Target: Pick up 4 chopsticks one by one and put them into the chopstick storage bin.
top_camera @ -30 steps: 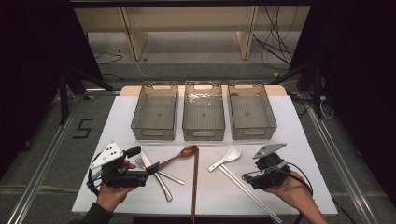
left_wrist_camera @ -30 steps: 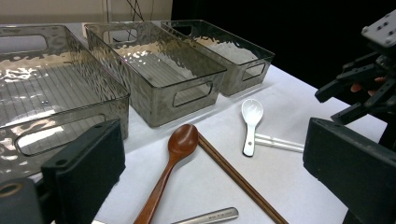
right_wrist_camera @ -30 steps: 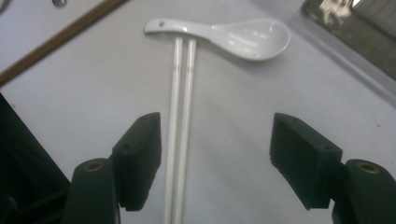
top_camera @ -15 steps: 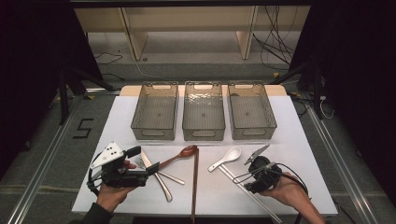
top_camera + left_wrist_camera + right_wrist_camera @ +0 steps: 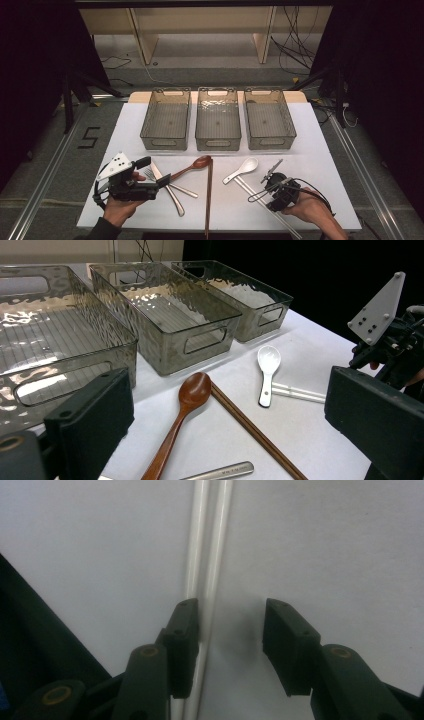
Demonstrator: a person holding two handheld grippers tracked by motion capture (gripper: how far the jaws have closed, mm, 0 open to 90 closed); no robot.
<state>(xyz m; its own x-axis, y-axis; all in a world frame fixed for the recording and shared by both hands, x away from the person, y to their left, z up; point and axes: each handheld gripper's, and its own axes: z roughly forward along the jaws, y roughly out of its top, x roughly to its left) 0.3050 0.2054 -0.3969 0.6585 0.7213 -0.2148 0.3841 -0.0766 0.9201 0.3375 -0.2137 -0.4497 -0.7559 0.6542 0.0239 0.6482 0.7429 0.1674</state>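
Right tongs have tipped down since a second ago, jaws now spread over the white chopsticks, one jaw touching them, nothing pinched yet. Chopsticks lie flat on the counter beside the white spoon. Left tongs sit wide open near the fork.

Left gripper: black body, blocky black jaws, a grey three-cornered plate dotted with dark screw holes on top. Right gripper: black jaws, brass-coloured pivot pins, black cable looping off it. Dark sleeve at the left wrist.
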